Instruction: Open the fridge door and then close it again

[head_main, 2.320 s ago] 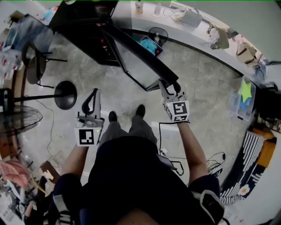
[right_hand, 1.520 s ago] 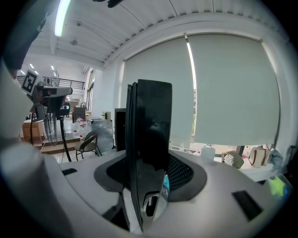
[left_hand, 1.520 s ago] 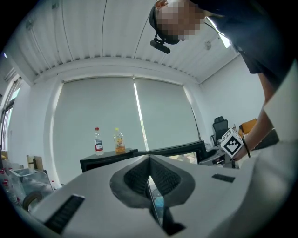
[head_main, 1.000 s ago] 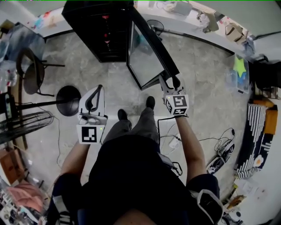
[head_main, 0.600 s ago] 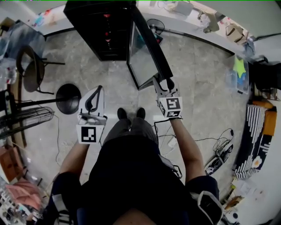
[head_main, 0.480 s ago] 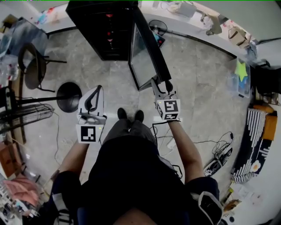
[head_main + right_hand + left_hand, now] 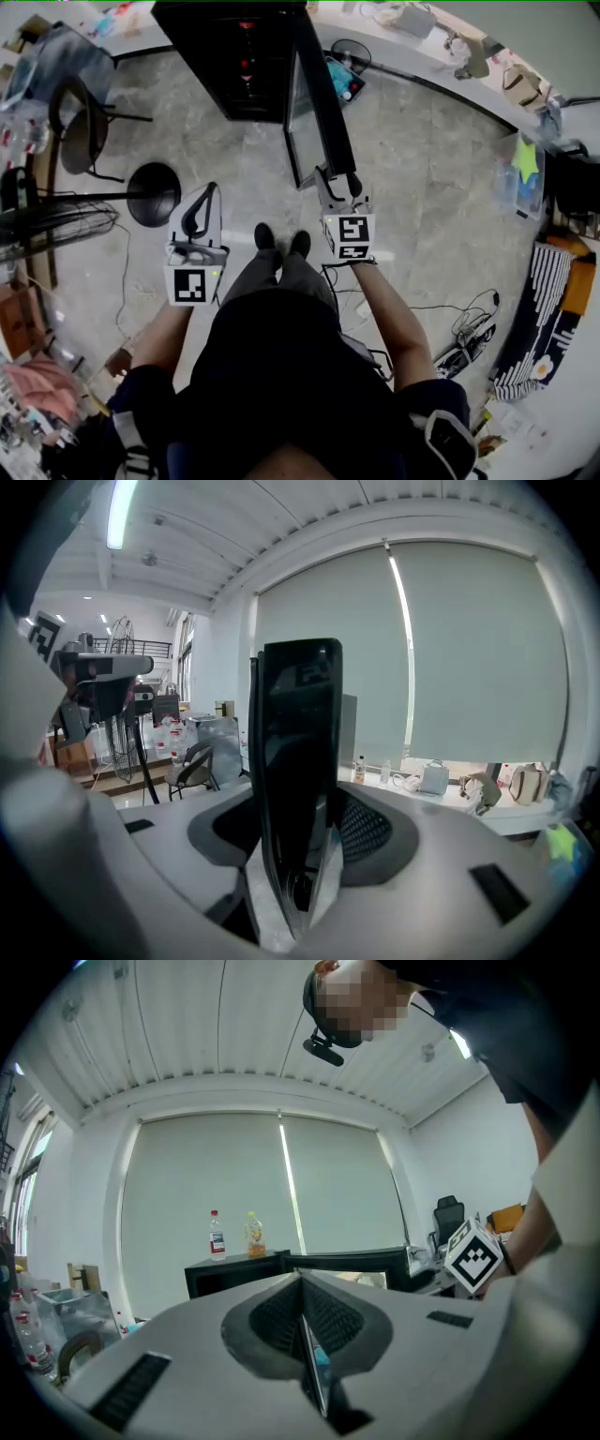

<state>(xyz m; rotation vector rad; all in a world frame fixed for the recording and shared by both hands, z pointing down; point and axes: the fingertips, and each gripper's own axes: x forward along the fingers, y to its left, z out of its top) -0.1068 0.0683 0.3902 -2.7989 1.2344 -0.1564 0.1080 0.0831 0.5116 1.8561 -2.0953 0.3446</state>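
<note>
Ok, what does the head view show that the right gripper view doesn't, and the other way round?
Only the head view: the person's shoes, the cables on the floor, and the marker cube on the back of the right gripper. Only the right gripper view: the ceiling light and the drawn window blinds. Both: the right gripper with its jaws on the edge of the open fridge door, the chair, and the counter with bags along the wall.
</note>
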